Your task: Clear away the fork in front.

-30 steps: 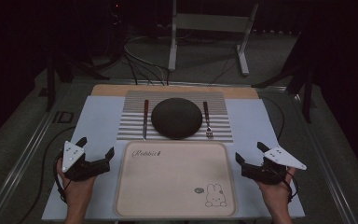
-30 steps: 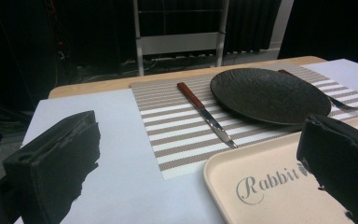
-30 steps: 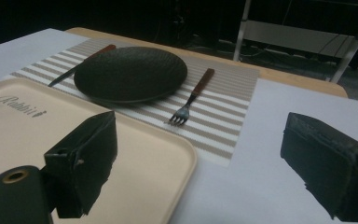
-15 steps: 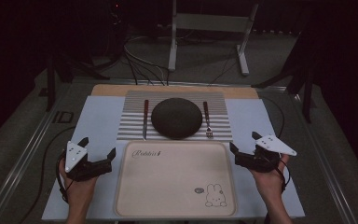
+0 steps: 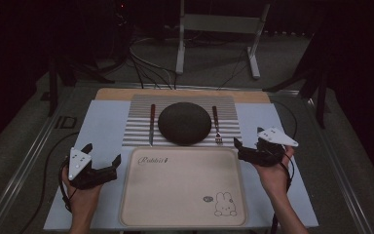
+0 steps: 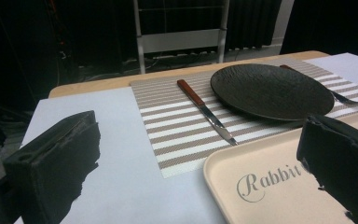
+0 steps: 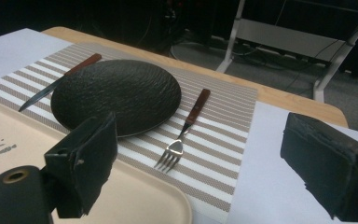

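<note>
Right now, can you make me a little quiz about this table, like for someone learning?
1. True or false: the fork lies on the tray.
2. What lies left of the dark plate in the high view: A a spoon, B a knife, C a cup?
3. Fill in: both the left gripper and the right gripper have their jaws ____.

Key:
1. False; it lies on the striped placemat.
2. B.
3. Open, holding nothing.
</note>
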`<state>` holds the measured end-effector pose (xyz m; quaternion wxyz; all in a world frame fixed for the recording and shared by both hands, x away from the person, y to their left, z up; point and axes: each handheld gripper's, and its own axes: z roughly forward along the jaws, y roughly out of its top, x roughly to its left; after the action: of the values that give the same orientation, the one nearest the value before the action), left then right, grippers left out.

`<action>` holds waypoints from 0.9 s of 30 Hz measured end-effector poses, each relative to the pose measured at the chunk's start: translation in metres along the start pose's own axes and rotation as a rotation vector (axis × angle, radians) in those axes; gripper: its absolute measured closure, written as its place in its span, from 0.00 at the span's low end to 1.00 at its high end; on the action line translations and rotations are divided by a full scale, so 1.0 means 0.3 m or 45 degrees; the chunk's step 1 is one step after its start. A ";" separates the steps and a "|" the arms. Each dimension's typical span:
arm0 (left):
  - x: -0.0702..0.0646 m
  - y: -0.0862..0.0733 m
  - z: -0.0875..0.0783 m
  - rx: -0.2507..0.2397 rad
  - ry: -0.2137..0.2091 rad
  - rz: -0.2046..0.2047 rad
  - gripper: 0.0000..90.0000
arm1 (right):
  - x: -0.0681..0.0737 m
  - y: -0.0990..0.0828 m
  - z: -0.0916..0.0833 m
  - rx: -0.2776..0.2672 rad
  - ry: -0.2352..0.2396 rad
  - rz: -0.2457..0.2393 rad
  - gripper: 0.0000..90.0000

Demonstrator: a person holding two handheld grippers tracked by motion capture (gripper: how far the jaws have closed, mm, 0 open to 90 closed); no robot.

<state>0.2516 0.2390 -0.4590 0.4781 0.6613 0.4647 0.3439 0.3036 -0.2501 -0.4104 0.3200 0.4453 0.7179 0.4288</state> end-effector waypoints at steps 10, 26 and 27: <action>-0.001 -0.001 0.002 0.007 0.001 0.005 0.00 | 0.015 0.039 0.070 0.041 0.011 -0.005 0.12; -0.001 -0.002 0.004 0.010 0.005 0.014 0.00 | 0.007 0.107 0.176 0.096 0.021 0.029 0.12; -0.001 -0.002 0.004 0.010 0.006 0.014 0.00 | 0.005 0.109 0.181 0.100 0.023 0.030 0.12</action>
<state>0.2526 0.2384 -0.4599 0.4724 0.6649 0.4636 0.3461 0.3607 -0.2231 -0.4043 0.2908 0.4621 0.7317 0.4081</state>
